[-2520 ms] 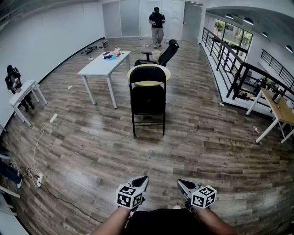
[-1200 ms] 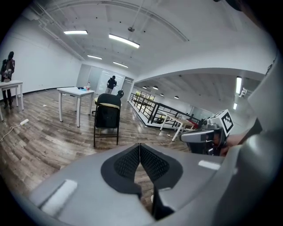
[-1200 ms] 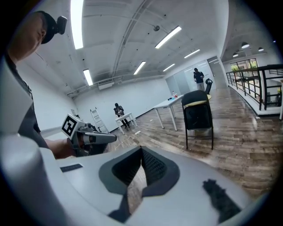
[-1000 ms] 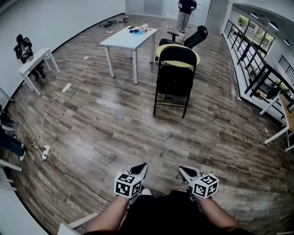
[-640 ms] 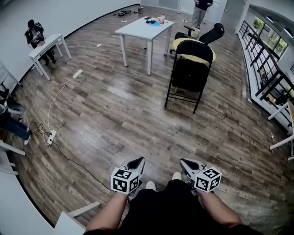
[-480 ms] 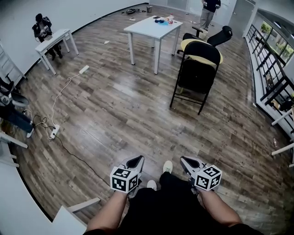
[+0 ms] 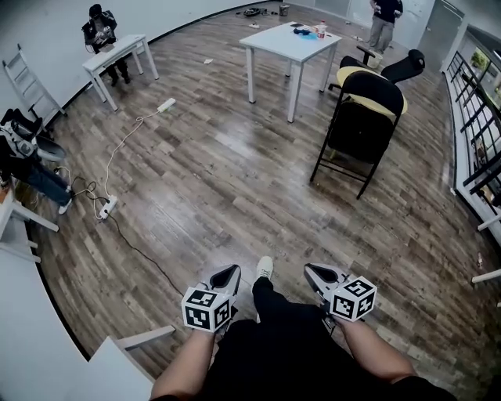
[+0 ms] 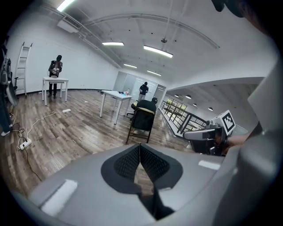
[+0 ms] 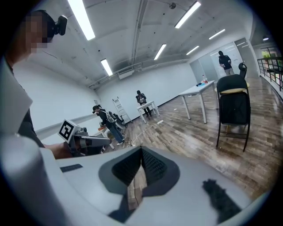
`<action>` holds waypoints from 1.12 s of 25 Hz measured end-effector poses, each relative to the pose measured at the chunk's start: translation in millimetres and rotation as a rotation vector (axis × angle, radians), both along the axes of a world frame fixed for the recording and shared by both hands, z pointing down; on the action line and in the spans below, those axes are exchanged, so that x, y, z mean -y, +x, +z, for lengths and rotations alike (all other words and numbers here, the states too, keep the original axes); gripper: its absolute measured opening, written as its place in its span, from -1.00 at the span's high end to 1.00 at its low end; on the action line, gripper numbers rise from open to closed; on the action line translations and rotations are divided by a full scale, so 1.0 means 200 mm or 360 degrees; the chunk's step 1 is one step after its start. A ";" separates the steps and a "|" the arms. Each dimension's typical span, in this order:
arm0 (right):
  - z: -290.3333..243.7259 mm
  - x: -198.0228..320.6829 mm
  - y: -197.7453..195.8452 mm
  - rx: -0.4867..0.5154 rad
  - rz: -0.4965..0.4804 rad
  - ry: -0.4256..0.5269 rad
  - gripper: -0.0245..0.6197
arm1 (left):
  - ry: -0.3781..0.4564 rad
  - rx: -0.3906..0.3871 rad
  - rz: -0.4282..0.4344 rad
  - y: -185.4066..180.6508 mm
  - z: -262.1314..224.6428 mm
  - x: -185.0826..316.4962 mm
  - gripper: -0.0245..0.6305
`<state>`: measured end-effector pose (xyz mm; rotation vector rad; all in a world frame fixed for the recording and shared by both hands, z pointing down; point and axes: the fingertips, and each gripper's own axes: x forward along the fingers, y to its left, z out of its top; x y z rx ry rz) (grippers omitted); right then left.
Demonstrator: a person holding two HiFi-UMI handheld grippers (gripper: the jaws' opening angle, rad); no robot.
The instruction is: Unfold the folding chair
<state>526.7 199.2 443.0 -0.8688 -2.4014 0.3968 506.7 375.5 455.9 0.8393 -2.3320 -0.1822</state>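
The black folding chair (image 7: 362,128) stands upright on the wood floor, folded, at the upper right of the head view; it also shows far off as a folding chair (image 8: 142,121) in the left gripper view and a folding chair (image 9: 234,110) in the right gripper view. My left gripper (image 7: 228,274) and right gripper (image 7: 315,272) are held low in front of me, well short of the chair. Both are shut with nothing between their jaws. In its own view the left gripper (image 8: 139,145) has its tips together, and so does the right gripper (image 9: 141,148).
A white table (image 7: 294,41) stands left of the chair, a black office chair (image 7: 395,69) with a yellow round top behind it. A person (image 7: 383,17) stands far back; another person (image 7: 99,30) is by a small desk (image 7: 117,53). A cable and power strip (image 7: 107,207) lie left; railing (image 7: 479,102) at right.
I have walked and turned: the chair has shifted from upper centre to upper right in the head view. Both grippers stay shut, held before me; my foot now steps between them.
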 end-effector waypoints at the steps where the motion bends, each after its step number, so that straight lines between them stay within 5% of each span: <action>1: 0.01 -0.02 -0.03 -0.0007 -0.0008 -0.0007 0.91 | -0.0006 -0.0007 -0.0001 0.00 0.01 -0.01 0.89; 10: 0.14 -0.08 -0.25 -0.0081 -0.0025 -0.0037 0.91 | -0.0033 -0.0086 -0.0061 -0.20 0.11 -0.09 0.89; 20: 0.25 -0.06 -0.65 -0.0174 -0.0002 -0.0057 0.91 | -0.0080 -0.0097 0.0019 -0.65 0.11 -0.01 0.89; 28: 0.11 0.01 -1.03 -0.0096 0.0064 -0.0104 0.91 | -0.0122 -0.0072 0.0105 -1.02 -0.02 0.06 0.89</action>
